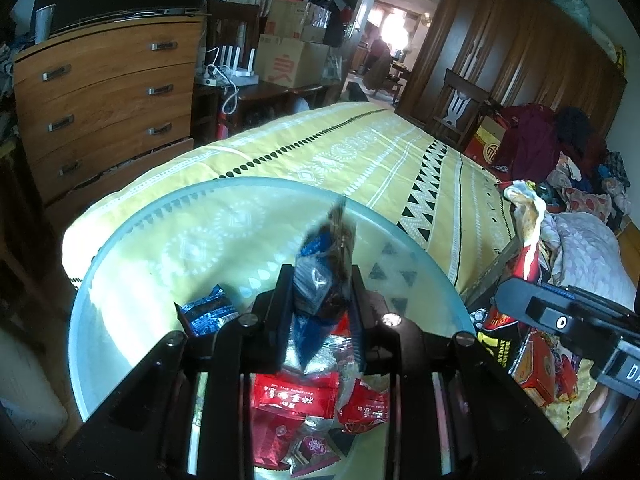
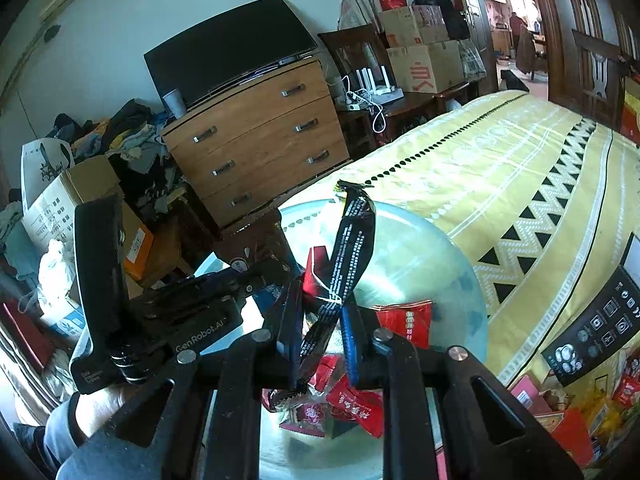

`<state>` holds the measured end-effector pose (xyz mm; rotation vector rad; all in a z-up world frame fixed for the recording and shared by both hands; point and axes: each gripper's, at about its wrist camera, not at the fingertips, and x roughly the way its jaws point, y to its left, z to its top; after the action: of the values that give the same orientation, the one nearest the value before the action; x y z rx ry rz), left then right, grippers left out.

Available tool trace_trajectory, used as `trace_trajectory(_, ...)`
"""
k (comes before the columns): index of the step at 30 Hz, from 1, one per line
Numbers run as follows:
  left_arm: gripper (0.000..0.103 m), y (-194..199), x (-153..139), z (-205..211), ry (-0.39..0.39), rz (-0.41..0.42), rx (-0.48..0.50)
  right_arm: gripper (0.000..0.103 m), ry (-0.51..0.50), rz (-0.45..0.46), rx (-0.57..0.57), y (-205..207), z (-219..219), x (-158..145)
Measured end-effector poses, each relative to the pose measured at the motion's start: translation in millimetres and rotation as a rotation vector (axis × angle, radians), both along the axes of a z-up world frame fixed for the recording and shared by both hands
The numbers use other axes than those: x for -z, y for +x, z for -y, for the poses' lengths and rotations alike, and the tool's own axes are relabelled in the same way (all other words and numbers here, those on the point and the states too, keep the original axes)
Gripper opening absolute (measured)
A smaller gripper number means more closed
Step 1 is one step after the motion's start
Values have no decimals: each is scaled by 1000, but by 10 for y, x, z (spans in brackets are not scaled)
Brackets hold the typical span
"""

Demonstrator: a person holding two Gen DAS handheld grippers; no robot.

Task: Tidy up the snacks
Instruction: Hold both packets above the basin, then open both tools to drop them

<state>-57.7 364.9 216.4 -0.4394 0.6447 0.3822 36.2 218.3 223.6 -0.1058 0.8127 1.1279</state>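
Both grippers, left gripper [image 1: 320, 300] and right gripper [image 2: 322, 336], pinch one packet [image 1: 320, 276] each.

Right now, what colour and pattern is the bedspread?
Yellow with white motifs and black triangles and dots: the bedspread shows best in the right wrist view.

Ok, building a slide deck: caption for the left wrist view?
Left gripper holds a blue-and-black snack packet above the round glass plate of red wrappers.

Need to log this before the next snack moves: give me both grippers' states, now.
Left gripper: shut on a blue snack packet.
Right gripper: shut on a black snack packet.
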Motion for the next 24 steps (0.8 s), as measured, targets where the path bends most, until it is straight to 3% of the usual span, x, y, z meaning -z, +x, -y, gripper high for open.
trace_trajectory(4,35,4,-9,9,7,1,-2,27,0,-11,4,27,0,23)
trace_trajectory(10,78,6,-13,27,30,12,-26,31,3,-13,8,31,21,21)
trace_trajectory(12,98,13,-6,32,38,1,-35,53,-2,5,18,12,31,4)
trace_trajectory(13,100,6,-11,48,50,1,-39,65,-3,24,28,-5,51,-5)
trace_trajectory(24,103,-48,-23,118,129,-35,-127,66,-28,139,76,-354,490,73)
